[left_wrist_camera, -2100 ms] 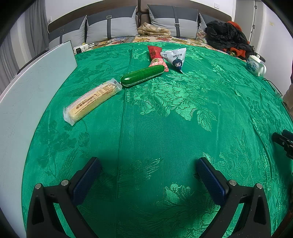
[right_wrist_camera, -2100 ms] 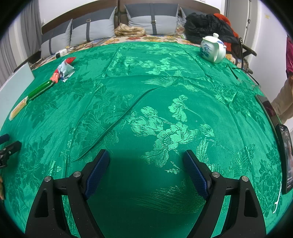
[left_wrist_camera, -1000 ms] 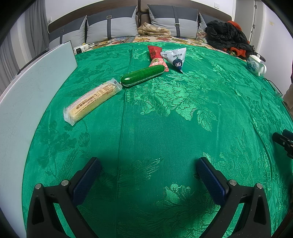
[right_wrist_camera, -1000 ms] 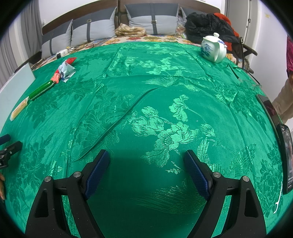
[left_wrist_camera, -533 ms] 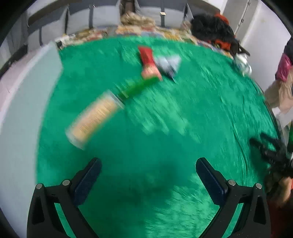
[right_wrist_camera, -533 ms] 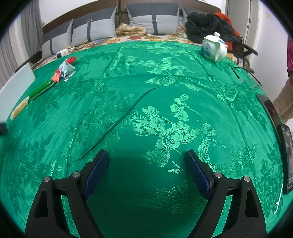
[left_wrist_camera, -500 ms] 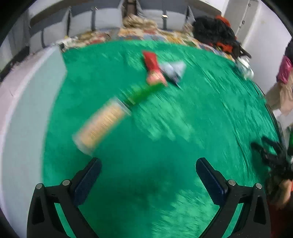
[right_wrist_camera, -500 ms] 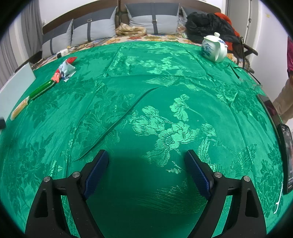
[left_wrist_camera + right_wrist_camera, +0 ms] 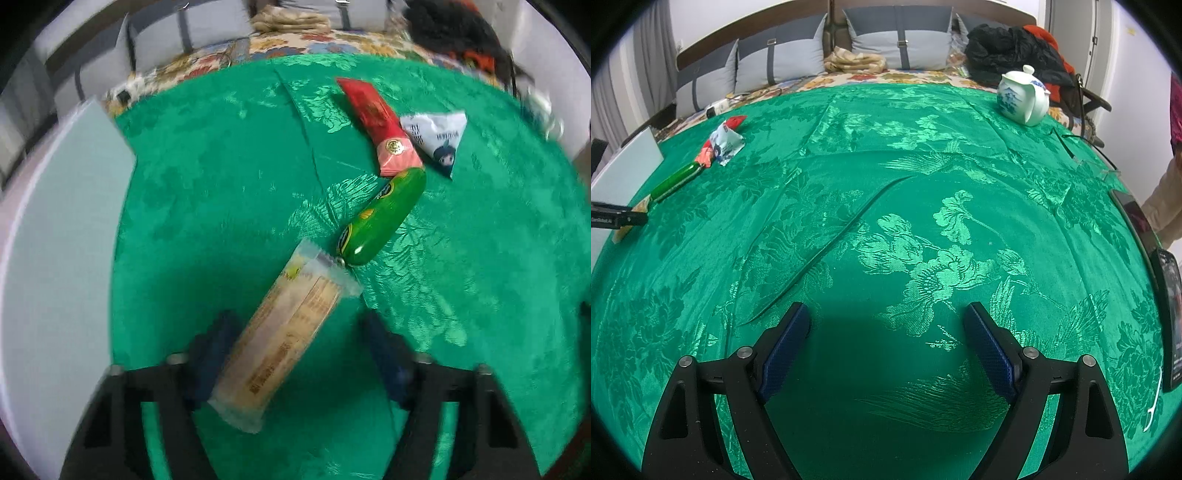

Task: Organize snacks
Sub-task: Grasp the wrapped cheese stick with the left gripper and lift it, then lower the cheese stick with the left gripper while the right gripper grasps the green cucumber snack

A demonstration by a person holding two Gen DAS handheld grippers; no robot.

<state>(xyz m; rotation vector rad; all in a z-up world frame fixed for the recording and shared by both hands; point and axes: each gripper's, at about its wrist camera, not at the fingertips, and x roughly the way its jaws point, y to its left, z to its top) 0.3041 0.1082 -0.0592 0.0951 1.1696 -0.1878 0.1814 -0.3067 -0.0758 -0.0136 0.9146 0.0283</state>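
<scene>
The left tongs [image 9: 295,354] are seen spread wide over the green brocade cloth [image 9: 480,258] of the bed, with the near half of a clear-wrapped biscuit pack [image 9: 280,343] lying between the two blue pads. The left pad [image 9: 216,354] sits just beside or against the wrapper, though contact cannot be settled through the blur; the right pad [image 9: 386,358] is held apart from it. The pack lies slanted on the cloth near the bed's left edge, beside a pale board [image 9: 55,277] that runs along that edge. Its far end is met by a glossy green tube-shaped snack [image 9: 382,218], whose own far tip touches a red sachet [image 9: 380,125]; a white triangular packet [image 9: 439,142] is set against the sachet's right side, so that a slanted chain of four snacks is formed toward the headboard end. In the right wrist view the right tongs [image 9: 886,347] are shown spread apart above bare cloth near the foot edge, with nothing between the pads. A white and blue teapot [image 9: 1021,98] stands near the far right corner of the bed, well apart from the snacks, and a dark phone [image 9: 1169,317] lies along the right edge.
</scene>
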